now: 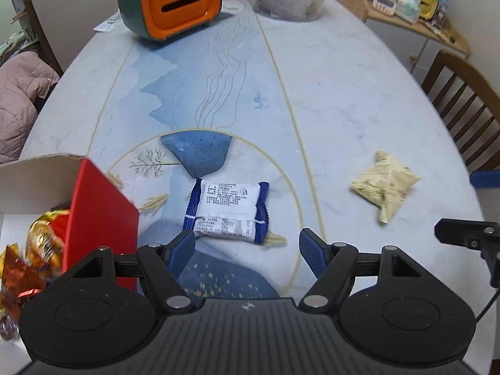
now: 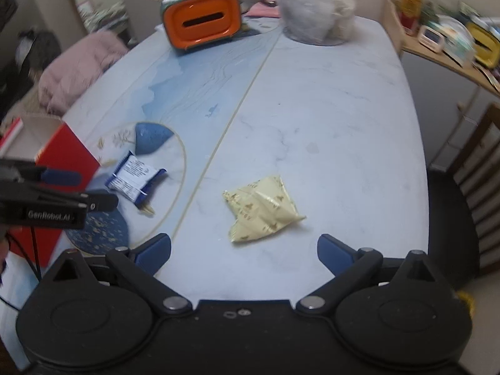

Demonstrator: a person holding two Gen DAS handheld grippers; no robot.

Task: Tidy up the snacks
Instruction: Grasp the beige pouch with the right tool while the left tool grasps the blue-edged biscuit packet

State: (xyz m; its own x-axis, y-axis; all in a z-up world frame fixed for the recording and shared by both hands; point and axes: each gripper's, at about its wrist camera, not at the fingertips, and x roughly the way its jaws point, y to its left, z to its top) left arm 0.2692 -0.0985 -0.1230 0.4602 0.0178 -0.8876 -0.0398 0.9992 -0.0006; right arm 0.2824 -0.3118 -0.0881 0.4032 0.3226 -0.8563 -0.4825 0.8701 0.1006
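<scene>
Blue-white snack packet [image 1: 227, 211] lies flat on the tabletop [image 1: 343, 93], just ahead of the left hand-held gripper [image 1: 247, 247], jaws spread and empty, lined up for a grab. Red box [image 1: 100, 218] at near left already holds foil snacks [image 1: 40, 247]. Yellow pouch [image 2: 262, 209] lies before the right hand-held gripper [image 2: 243, 254], also spread and empty.

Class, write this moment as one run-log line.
left gripper: open, facing blue-white packet | right gripper: open, facing yellow packet | red box: holds wrapped snacks | both packets on table
</scene>
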